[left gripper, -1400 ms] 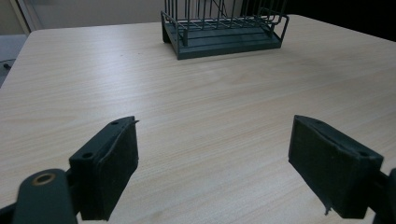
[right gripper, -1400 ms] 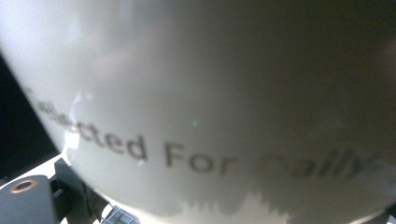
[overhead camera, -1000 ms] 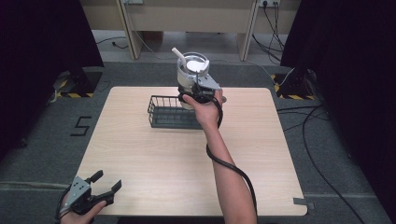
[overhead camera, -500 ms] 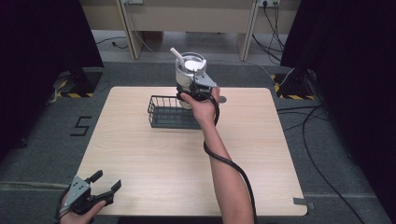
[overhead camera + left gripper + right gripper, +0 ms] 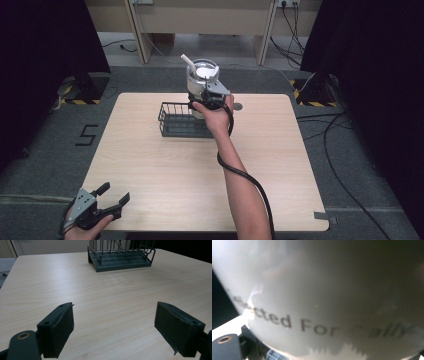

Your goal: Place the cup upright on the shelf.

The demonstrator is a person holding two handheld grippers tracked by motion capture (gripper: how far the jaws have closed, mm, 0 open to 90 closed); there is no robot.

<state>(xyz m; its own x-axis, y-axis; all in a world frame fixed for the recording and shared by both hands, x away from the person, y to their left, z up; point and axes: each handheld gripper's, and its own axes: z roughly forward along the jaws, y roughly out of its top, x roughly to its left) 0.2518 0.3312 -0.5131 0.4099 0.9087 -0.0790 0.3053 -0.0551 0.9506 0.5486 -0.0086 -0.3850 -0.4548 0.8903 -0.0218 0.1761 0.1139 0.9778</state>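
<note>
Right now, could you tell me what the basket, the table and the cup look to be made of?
Basket: dark coated metal wire, thin bars. Table: pale wood-grain laminate, matte, probably. Cup: translucent frosted plastic, seemingly, with grey printed letters in the right gripper view.

A light wooden table (image 5: 165, 165) with rounded corners stands on a grey carpet floor (image 5: 350, 150). On the floor at the left a black number 5 (image 5: 87, 135) is marked. Black curtains (image 5: 45, 55) hang at both sides of the room. Behind the table is pale wooden furniture (image 5: 200, 17) with legs. Black cables (image 5: 345, 125) lie on the floor at the right. Yellow and black striped tape (image 5: 72, 101) marks the dark stand bases near both curtains. The light is soft and even.
</note>
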